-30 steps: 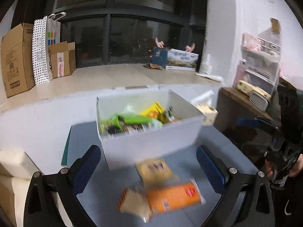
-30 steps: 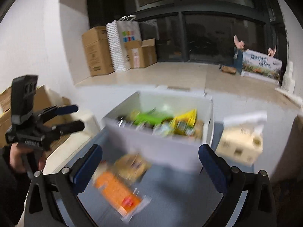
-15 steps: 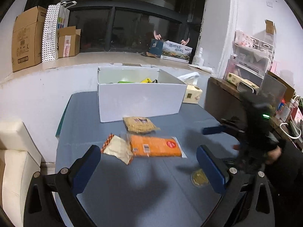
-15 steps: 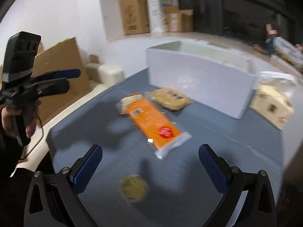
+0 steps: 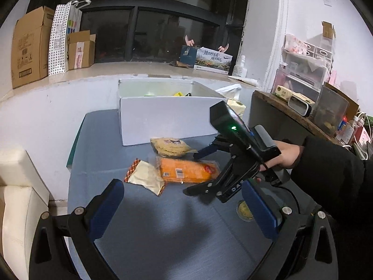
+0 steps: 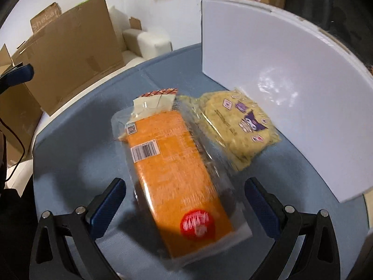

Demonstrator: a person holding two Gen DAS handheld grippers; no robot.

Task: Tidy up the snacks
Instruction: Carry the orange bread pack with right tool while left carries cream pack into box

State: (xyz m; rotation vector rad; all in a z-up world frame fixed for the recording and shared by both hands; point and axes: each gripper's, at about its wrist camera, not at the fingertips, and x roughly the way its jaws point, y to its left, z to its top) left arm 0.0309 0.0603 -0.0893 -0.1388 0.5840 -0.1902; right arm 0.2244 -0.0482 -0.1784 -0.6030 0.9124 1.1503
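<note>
Orange packet (image 6: 177, 177) between spread right claw (image 6: 185, 200) fingers.

On the blue table I see an orange packet (image 6: 179, 179) lying flat in clear wrap, a round yellow biscuit pack (image 6: 240, 128) touching its side just before the white box (image 5: 167, 116) that holds more snacks, a small cream packet (image 5: 145, 177) at its far end, and a gold round snack (image 5: 244, 211) apart.

A dark window (image 5: 151, 23) spans 12 o'clock above a pale ledge (image 5: 93, 72). Cardboard boxes (image 5: 28, 49) stand at 10 o'clock. A white wall (image 5: 303, 11) and wooden shelf (image 5: 279, 102) occupy 2 o'clock. A cream sofa (image 5: 16, 186) sits at 8 o'clock.
</note>
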